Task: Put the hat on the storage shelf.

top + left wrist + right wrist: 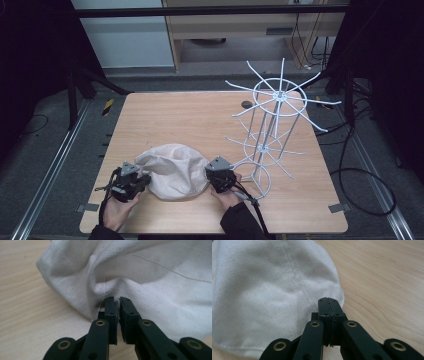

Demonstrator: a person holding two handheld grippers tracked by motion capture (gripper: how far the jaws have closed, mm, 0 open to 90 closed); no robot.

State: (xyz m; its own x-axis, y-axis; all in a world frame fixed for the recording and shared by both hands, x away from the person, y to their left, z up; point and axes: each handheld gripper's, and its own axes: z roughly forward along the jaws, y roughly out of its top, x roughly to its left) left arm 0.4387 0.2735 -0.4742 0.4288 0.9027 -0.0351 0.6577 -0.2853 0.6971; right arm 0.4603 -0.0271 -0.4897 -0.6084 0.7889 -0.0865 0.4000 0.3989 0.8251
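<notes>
Both grippers, left (117,301) and right (328,302), clamp opposite edges of a cream, rounded cloth hat (175,170) on a wooden table (200,120).

A white wire rack (272,125) is seen standing upright on the right part of the light wooden surface (190,120), with thin arms spread out from two ring tiers. A small dark round spot (246,104) is seen on the surface near the far edge, just left of the rack.
</notes>
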